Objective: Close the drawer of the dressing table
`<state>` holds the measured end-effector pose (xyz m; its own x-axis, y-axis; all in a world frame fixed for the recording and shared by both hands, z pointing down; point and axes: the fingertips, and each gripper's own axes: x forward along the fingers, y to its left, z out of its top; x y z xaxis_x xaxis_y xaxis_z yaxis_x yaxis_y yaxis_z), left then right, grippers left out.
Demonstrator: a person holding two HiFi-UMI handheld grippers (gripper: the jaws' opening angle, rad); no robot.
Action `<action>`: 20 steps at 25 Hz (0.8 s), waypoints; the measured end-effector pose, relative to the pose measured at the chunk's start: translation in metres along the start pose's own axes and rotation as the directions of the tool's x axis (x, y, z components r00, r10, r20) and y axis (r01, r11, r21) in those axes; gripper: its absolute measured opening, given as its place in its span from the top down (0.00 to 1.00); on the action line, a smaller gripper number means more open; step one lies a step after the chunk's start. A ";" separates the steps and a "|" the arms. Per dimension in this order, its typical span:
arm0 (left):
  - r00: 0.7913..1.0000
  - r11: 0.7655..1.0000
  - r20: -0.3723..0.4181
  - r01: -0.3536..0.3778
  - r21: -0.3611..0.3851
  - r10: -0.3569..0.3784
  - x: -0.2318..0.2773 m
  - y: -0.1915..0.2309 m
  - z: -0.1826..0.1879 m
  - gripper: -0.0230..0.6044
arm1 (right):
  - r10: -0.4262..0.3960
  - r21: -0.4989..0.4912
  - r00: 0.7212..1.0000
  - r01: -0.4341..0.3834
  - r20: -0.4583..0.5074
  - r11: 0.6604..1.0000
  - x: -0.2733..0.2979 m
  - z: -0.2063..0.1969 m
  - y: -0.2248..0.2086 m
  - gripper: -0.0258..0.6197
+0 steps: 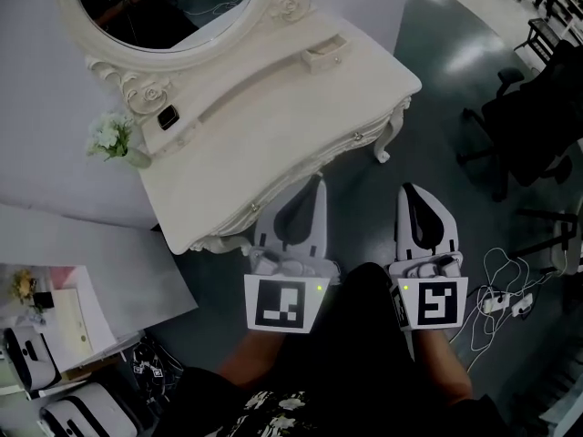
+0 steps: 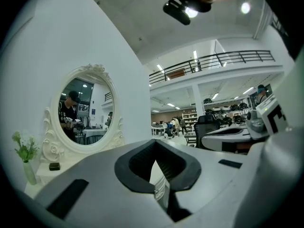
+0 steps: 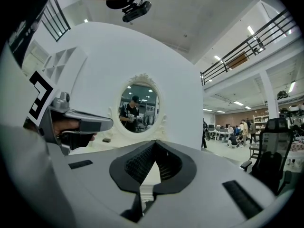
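Observation:
The white dressing table [image 1: 273, 107] with its oval mirror [image 1: 164, 7] fills the upper left of the head view. Its scalloped front edge [image 1: 301, 176] faces me, and I cannot make out the drawer front from above. My left gripper [image 1: 318, 185] is shut and empty, with its tip just at that front edge. The right gripper [image 1: 407, 189] is also shut on nothing and hovers over the floor, right of the table's leg [image 1: 383, 144]. Both point level toward the table. The mirror [image 2: 85, 113] shows beyond the closed left gripper [image 2: 155, 144], and the mirror [image 3: 139, 110] also shows beyond the right gripper [image 3: 154, 144].
A vase of flowers [image 1: 114, 139], a small black object [image 1: 168, 117] and a small white box [image 1: 323, 55] stand on the tabletop. Dark office chairs [image 1: 537, 107] are at the right, and cables with a power strip [image 1: 501, 299] lie on the floor. Boxes [image 1: 46, 317] sit at lower left.

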<state>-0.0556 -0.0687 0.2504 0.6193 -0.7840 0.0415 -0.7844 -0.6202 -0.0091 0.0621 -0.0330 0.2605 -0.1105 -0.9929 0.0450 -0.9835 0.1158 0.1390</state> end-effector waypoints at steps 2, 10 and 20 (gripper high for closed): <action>1.000 1.000 -0.011 0.005 0.000 -0.005 0.006 0.002 -0.003 0.96 | -0.001 0.001 1.000 0.001 -0.001 1.000 0.004 -0.001 -0.002 0.96; 0.999 1.000 -0.033 -0.004 0.008 0.004 0.037 0.012 -0.010 0.96 | 0.008 0.020 1.000 -0.008 -0.001 1.000 0.035 -0.008 -0.013 0.96; 0.999 1.000 -0.042 -0.016 0.019 0.017 0.081 0.024 -0.010 0.96 | 0.023 0.037 1.000 -0.022 -0.010 0.999 0.080 -0.015 -0.035 0.96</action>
<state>-0.0250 -0.1470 0.2633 0.6038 -0.7928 0.0828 -0.7938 -0.6075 -0.0284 0.0903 -0.1161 0.2745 -0.1312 -0.9897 0.0581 -0.9855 0.1365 0.1010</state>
